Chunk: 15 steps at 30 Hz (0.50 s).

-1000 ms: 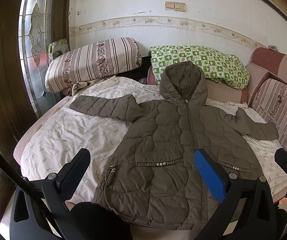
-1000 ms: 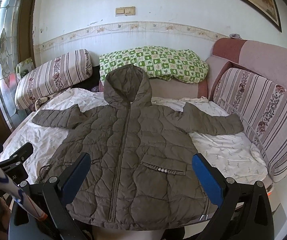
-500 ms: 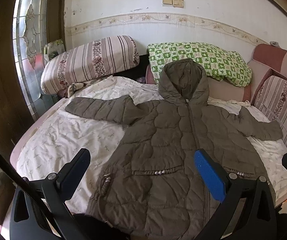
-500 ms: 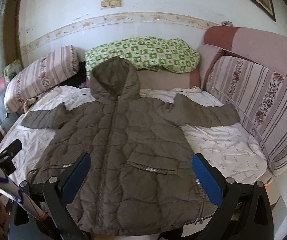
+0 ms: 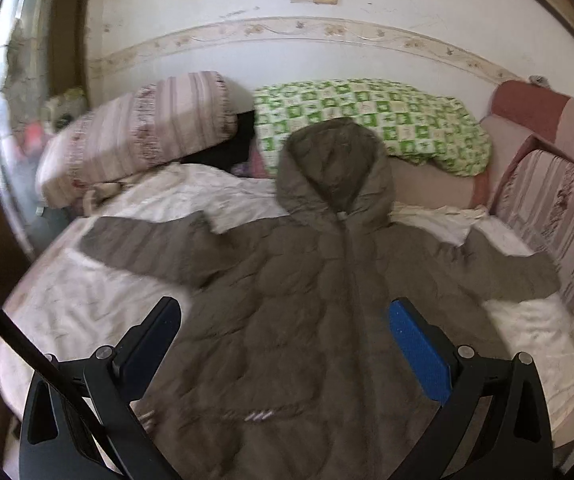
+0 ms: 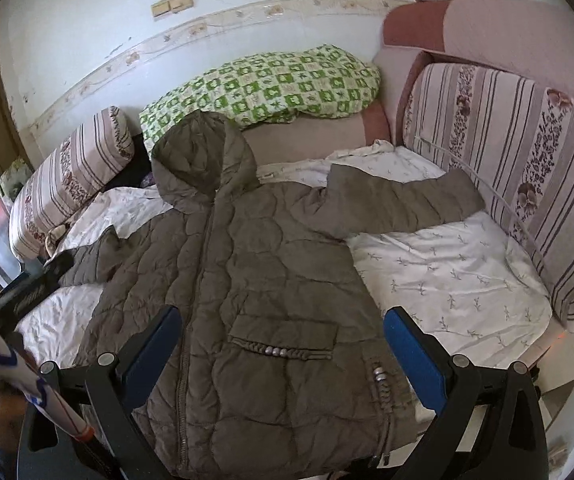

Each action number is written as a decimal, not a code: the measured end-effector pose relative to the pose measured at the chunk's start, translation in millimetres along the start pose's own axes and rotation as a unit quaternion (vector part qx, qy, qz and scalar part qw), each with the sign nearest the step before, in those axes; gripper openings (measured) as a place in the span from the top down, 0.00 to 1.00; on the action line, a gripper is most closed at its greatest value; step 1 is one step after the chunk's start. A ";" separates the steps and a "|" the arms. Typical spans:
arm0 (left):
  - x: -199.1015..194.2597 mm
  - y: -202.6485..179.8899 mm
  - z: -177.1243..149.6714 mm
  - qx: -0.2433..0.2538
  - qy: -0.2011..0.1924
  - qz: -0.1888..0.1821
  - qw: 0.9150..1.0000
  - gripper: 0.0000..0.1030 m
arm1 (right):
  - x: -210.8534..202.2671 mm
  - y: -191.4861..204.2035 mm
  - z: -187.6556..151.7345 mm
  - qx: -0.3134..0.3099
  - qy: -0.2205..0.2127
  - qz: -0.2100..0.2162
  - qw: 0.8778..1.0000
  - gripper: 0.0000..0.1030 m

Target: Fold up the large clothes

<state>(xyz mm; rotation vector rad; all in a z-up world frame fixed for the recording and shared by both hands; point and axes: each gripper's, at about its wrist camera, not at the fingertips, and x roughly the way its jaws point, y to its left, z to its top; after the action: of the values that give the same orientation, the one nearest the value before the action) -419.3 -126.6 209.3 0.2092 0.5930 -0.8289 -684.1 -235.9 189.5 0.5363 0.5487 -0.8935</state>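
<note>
A large olive quilted hooded coat (image 5: 319, 300) (image 6: 255, 272) lies flat, front up, on a bed with a white printed sheet (image 6: 455, 276), both sleeves spread out and the hood toward the wall. My left gripper (image 5: 287, 336) hangs open above the coat's middle; that view is motion-blurred. Over the coat's lower right part, near the beaded pocket (image 6: 283, 344), my right gripper (image 6: 283, 340) is open. Neither holds anything. The left gripper's fingers (image 6: 55, 268) show at the left sleeve in the right wrist view.
A striped bolster (image 5: 139, 136) and a green checked pillow (image 5: 371, 116) lie at the head by the wall. A striped padded side cushion (image 6: 507, 172) bounds the bed's right. A dark wooden frame with patterned glass (image 5: 3, 120) stands left.
Both grippers have moved forward over the coat. The left one has gone toward the middle and left sleeve; the right one has swung right, toward the right sleeve side. Both stay open.
</note>
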 end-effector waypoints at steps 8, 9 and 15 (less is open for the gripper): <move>111.9 -4.7 -11.4 0.003 0.052 0.004 0.999 0.00 | 21.9 -61.9 29.5 0.075 0.031 -0.010 0.997 0.01; 127.9 1.3 -11.0 -0.004 0.076 0.013 0.997 0.00 | 27.3 -73.1 35.5 0.088 0.037 -0.012 0.995 0.04; 161.0 27.4 -8.8 -0.016 0.098 0.060 0.993 0.00 | 72.1 -144.1 76.8 0.153 0.033 -0.047 0.987 0.14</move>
<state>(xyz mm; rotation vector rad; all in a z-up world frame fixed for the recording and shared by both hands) -317.9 -206.4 108.8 0.2957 0.7707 -0.6870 -750.4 -400.6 170.6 0.8258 0.5025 -1.0612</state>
